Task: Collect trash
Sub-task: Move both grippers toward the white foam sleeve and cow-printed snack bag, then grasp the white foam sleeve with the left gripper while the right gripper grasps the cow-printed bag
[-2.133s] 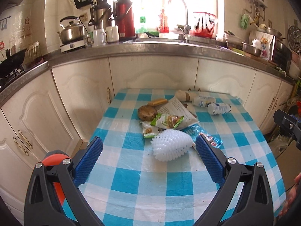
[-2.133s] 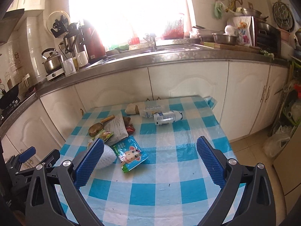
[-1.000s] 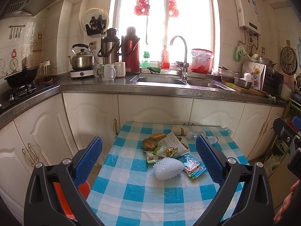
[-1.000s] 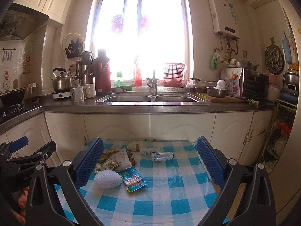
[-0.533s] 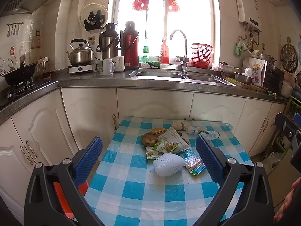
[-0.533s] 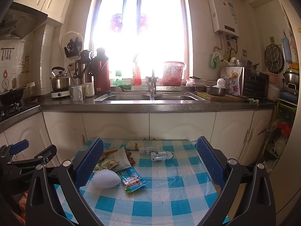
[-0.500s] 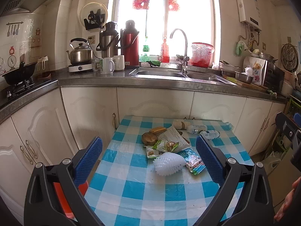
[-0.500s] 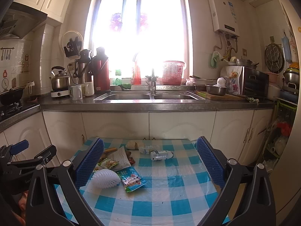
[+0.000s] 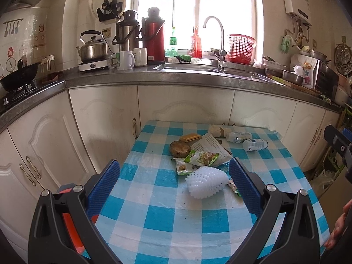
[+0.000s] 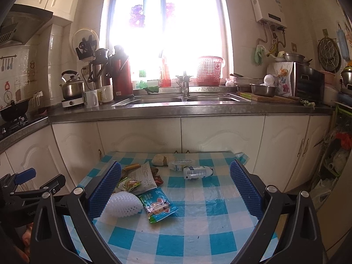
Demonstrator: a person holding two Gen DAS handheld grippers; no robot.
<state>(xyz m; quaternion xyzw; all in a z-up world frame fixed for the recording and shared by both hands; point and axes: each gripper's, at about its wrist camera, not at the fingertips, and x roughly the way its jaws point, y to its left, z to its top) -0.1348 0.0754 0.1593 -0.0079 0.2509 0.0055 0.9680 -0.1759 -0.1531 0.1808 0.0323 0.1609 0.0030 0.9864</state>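
Trash lies on a small table with a blue-and-white checked cloth [image 9: 154, 215]. A white foam fruit net [image 9: 205, 181] lies nearest, also in the right wrist view [image 10: 122, 204]. Behind it are green snack wrappers [image 9: 202, 157], a printed paper sheet [image 9: 210, 145], a brown round lump [image 9: 179, 148] and two small plastic bottles [image 9: 255, 144]. A blue snack packet [image 10: 159, 206] lies right of the net. My left gripper [image 9: 175, 184] is open and empty above the table's near edge. My right gripper [image 10: 176, 189] is open and empty, held back from the table.
A red bin [image 9: 68, 220] stands on the floor left of the table. White cabinets [image 9: 182, 107] and a steel counter with sink [image 9: 187, 68], kettle and flasks run behind. Bags and clutter [image 10: 336, 154] fill the right side.
Both grippers first pulled up and back from the table, widening the view. Over the last half second the left has moved slightly closer and lower. Nothing on the table has moved.
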